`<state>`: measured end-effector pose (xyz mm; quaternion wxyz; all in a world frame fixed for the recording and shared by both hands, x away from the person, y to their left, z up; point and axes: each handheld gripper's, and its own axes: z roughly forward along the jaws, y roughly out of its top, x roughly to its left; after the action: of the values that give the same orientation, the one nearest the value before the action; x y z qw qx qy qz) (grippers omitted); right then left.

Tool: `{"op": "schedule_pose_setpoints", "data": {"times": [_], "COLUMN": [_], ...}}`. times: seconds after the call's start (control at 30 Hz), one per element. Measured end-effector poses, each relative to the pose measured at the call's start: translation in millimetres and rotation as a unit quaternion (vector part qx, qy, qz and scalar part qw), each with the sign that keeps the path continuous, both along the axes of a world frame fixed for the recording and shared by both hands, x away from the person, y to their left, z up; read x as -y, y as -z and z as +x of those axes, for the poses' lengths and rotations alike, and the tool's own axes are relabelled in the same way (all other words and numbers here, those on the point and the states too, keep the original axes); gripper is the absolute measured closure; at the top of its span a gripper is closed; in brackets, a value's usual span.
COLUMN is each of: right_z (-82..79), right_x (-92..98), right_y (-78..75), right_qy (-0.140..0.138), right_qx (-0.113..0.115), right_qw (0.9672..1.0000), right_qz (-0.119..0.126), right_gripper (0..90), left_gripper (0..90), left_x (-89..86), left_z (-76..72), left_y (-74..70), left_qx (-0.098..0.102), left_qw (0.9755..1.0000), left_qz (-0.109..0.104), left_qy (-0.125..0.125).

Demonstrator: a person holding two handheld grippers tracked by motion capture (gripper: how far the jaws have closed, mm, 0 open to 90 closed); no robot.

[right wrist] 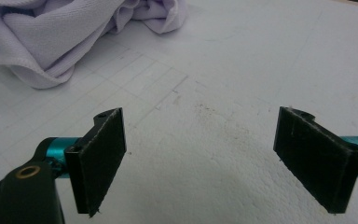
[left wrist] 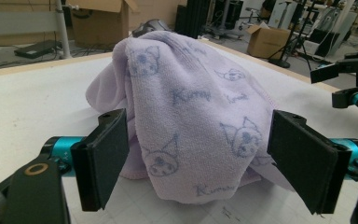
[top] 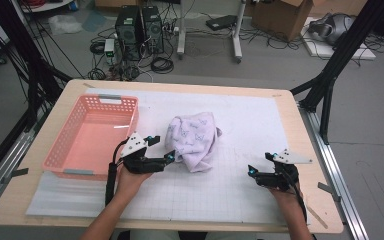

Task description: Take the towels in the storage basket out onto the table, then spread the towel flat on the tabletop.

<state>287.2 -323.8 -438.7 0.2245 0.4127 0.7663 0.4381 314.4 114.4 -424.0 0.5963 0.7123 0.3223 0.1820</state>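
Two grippers sit released: the left gripper [top: 161, 148] has its fingers spread around the towel [top: 193, 140], the right gripper [top: 260, 163] at four o'clock.

One lilac towel [top: 194, 141], one pink basket [top: 65, 150], two grippers, one table [top: 290, 125]

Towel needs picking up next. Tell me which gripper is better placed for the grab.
Left. The left gripper is open with the lilac towel right between its jaws. The right gripper, also open, faces bare mat, towel off to one side.
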Motion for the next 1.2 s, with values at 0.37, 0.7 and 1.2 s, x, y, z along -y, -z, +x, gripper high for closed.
{"op": "schedule_pose_setpoints", "data": {"times": [0.37,0.7,1.2], "right_z": [-1.0,7.8,52.1], "right_x": [-5.7,-23.5,-127.0], "right_y": [-0.8,-0.6,4.6], "right_qy": [-0.009,-0.044,-0.199], "right_qx": [0.003,-0.022,-0.061], "right_qw": [0.9999,0.9987,0.9781], "right_qz": [-0.003,0.011,-0.014], "right_gripper": [16.0,20.0,48.0], "left_gripper": [21.7,28.0,31.5], "left_x": [0.3,-0.1,-1.4], "left_z": [-0.1,0.8,1.4], "left_y": [-0.2,0.4,4.4], "left_qx": [-0.001,0.001,-0.014], "left_qw": [1.0000,1.0000,0.9999], "left_qz": [-0.002,0.002,0.007], "left_qy": [0.001,-0.003,0.005]}}
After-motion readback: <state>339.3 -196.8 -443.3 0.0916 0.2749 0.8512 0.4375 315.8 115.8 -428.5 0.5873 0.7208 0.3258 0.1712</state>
